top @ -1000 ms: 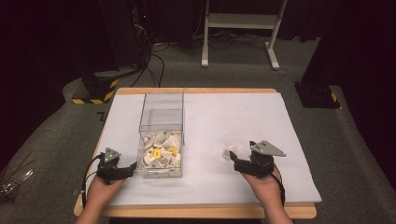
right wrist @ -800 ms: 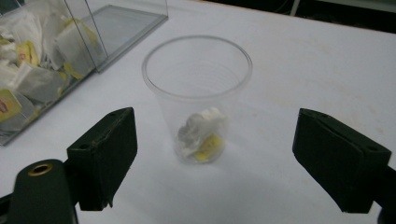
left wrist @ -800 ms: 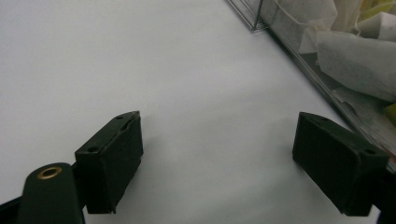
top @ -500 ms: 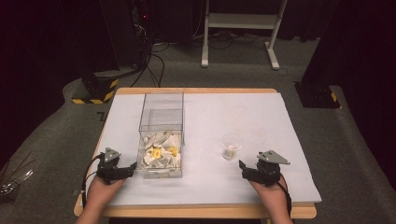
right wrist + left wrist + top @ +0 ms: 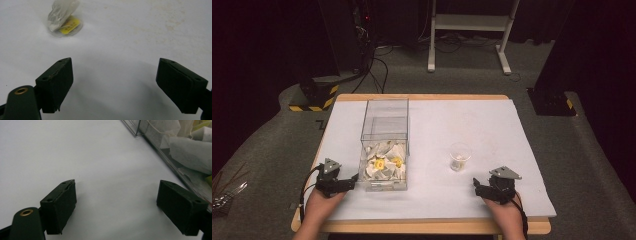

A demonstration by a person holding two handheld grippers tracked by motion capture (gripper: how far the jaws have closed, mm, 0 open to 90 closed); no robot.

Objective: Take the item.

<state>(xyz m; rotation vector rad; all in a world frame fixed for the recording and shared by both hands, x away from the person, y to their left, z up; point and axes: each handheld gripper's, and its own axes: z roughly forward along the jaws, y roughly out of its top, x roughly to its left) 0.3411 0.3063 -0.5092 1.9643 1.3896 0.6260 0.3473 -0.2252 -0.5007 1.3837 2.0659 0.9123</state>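
Jaws on the right gripper [image 5: 475,186] stand wide apart with nothing between them, low over the white table cover [image 5: 472,125] near its front edge. Seen along them in the right gripper view, the bare cover lies between the black pads, and a small clear cup [image 5: 64,18] sits ahead and off to the left, well clear of both pads. It holds a tea bag [image 5: 60,11] with a yellow tag [image 5: 70,25] — whether the bag is crumpled or folded is hard to tell from this angle. In the high view the cup [image 5: 460,156] stands on the cover just beyond the right gripper, apart from it.

The left gripper [image 5: 354,179] is likewise spread open and empty, resting low by the front left corner of a clear plastic box [image 5: 384,117]. In the left gripper view its right pad [image 5: 181,208] sits just beside the box wall [image 5: 172,163]; contact cannot be made out. Behind that wall lie white tea bags [image 5: 190,150] — the high view shows the heap [image 5: 384,165] at the near end of the box, with yellow tags among it. Box and cup stand well apart on the cover, the box to the left, the cup to the right.
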